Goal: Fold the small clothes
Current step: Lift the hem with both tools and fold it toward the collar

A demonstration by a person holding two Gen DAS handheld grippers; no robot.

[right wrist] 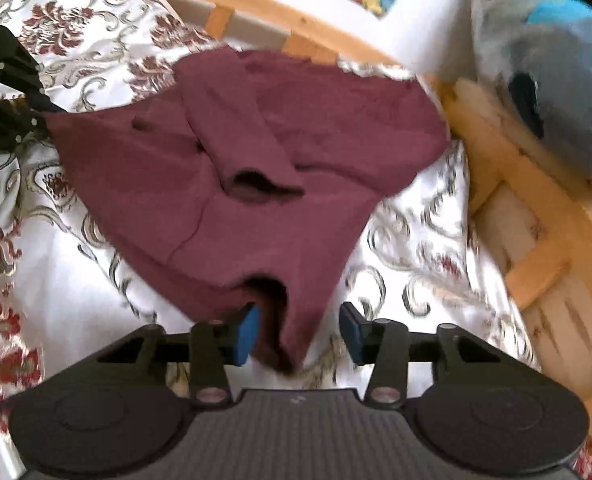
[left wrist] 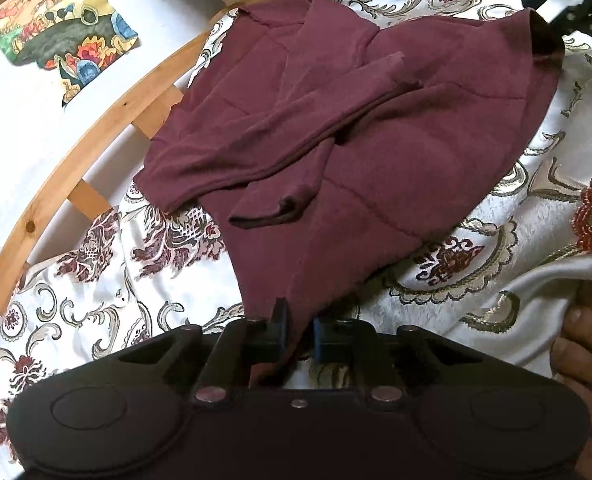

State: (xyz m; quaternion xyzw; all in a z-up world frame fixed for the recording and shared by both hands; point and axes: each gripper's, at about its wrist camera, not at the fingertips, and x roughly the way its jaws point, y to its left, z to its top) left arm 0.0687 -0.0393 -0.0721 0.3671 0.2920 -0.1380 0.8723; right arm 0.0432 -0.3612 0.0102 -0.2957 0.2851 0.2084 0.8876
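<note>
A small maroon long-sleeved top [left wrist: 336,128] lies on a white floral bedcover [left wrist: 96,280], its two sleeves folded across the body. My left gripper [left wrist: 299,328] is shut on the top's near hem corner. In the right wrist view the same top [right wrist: 256,152] spreads ahead, and its near corner hangs between the fingers of my right gripper [right wrist: 300,332], which is open; the cloth touches the left blue pad [right wrist: 248,332]. The left gripper [right wrist: 8,96] shows at that view's left edge, and the right gripper [left wrist: 576,0] at the left wrist view's top right.
A curved wooden bed frame [left wrist: 96,120] runs along the far side of the bedcover [right wrist: 416,240]. A colourful floral cloth [left wrist: 64,28] lies on the white floor beyond. A grey-blue bundle [right wrist: 556,80] sits past the frame. A bare foot [left wrist: 588,340] rests at right.
</note>
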